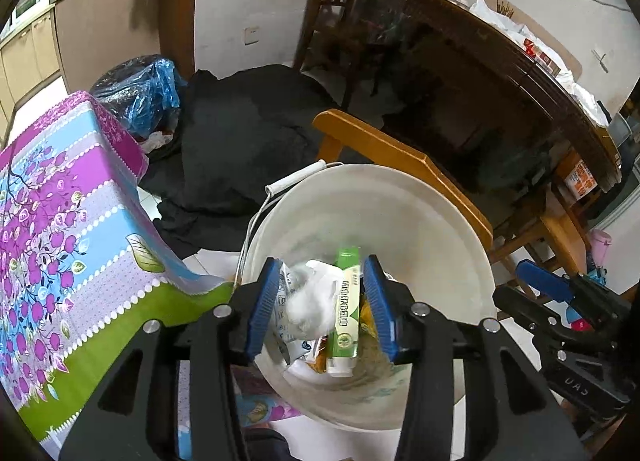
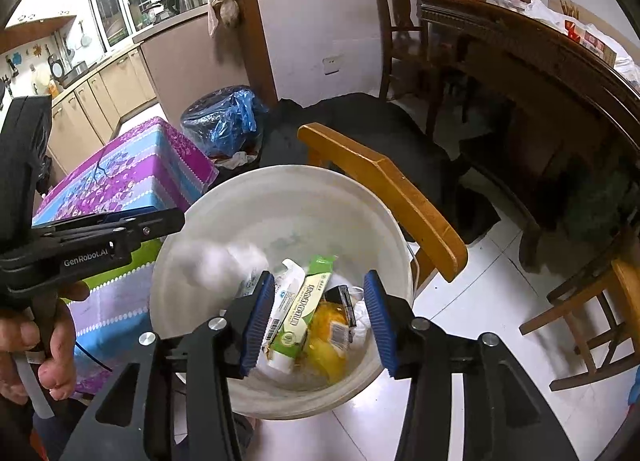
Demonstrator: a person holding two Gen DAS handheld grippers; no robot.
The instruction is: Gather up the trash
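A white bucket [image 1: 400, 181] [image 2: 280, 173] stands on the floor under both grippers. Trash lies in it: a green-and-white carton [image 1: 346, 301] [image 2: 304, 309], a yellow wrapper [image 2: 328, 337] and white packets. A blurred white tissue wad [image 1: 310, 305] [image 2: 224, 261] is in mid-air over the bucket, between the left gripper's blue pads but touching neither. My left gripper [image 1: 322, 259] [image 2: 176, 217] is open. My right gripper [image 2: 319, 273] is open over the trash with nothing held; its blue pad [image 1: 540, 281] shows at the left wrist view's right edge. A hand [image 2: 40, 341] holds the left gripper.
A yellow wooden chair back [image 1: 400, 157] [image 2: 380, 181] stands just behind the bucket. A floral-covered table [image 1: 60, 221] [image 2: 128, 169] is at the left, a bin with a blue bag [image 1: 140, 97] and black cloth [image 1: 248, 133] beyond. A dark wooden table [image 1: 500, 81] fills the right.
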